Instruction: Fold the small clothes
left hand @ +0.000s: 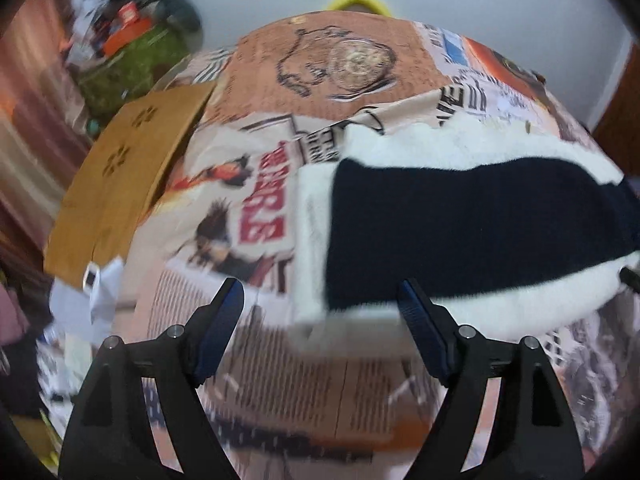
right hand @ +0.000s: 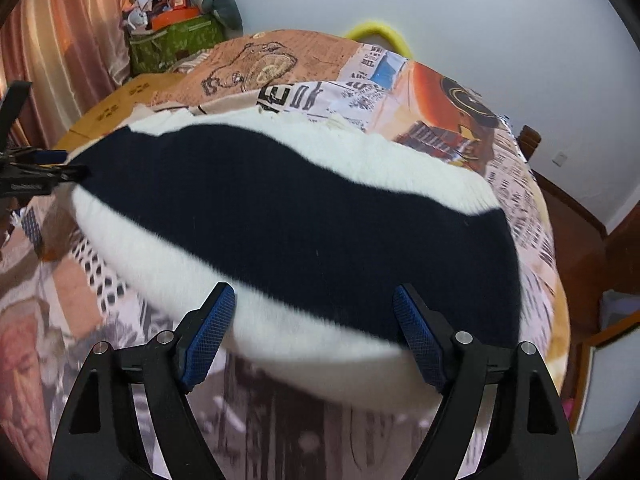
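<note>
Fuzzy white-and-navy garment [right hand: 280, 208] lies just ahead of both tongs – left [left hand: 320, 320] & right [right hand: 314, 320], jaws apart, empty – long axis crosswise.

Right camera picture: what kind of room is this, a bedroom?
Probably a bedroom or living room at home: a table under a newspaper-print cloth, long curtains by the wall, and a green storage bag piled with household clutter.

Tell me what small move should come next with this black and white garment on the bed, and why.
Probably bring both open grippers, left and right, down onto the near edge of the black and white garment. It lies flat on the printed bedspread, nothing sits between either pair of pads, and its white hem is right ahead of them.
</note>
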`<state>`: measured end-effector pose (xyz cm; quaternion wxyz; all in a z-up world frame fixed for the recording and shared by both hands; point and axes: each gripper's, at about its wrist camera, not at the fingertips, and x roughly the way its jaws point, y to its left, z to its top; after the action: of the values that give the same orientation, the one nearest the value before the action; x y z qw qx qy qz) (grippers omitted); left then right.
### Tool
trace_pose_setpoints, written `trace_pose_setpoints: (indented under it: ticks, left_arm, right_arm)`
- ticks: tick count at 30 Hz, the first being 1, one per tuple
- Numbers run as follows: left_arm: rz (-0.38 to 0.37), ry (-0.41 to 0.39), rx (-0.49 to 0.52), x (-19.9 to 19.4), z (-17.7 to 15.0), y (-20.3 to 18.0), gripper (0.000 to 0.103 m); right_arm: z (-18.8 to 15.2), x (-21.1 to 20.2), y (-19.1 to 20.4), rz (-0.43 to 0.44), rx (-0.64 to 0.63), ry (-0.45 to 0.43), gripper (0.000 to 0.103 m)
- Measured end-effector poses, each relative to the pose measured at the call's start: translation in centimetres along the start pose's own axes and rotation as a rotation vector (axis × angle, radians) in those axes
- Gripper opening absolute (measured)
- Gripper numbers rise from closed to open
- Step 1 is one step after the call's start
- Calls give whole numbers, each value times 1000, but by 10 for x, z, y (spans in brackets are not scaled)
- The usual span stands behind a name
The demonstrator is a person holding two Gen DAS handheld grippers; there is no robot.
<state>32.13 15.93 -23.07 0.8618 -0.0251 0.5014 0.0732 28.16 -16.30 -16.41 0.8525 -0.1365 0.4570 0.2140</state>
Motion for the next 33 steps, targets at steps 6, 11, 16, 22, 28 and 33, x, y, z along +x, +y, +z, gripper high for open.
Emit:
trace_pose_setpoints:
  ticks: [6,11,16,22,28,33]
  left_arm:
    - [-50,-34,-85,-36,-17,11,90]
    - [-111,-30,-178,-41,-32,6,91]
    - [-245,34,-255,-22,-38,-5,91]
    - [-344,139,-359,20,-29,-8,91]
    - [-490,161,-495,50,-13,-2,95]
    - [-530,121,-580,64,7,15,95]
  right_arm:
    - [3,-22,8,7,2,-41,79]
    - [18,-41,25,34,-18,-123,85]
    - [27,-36,42,51,-40,-142,85]
    - [39,-9,54,45,-66,-111,85]
    - [54,23,48,15,-39,-62,85]
    - [54,41,44,44,-1,-28,85]
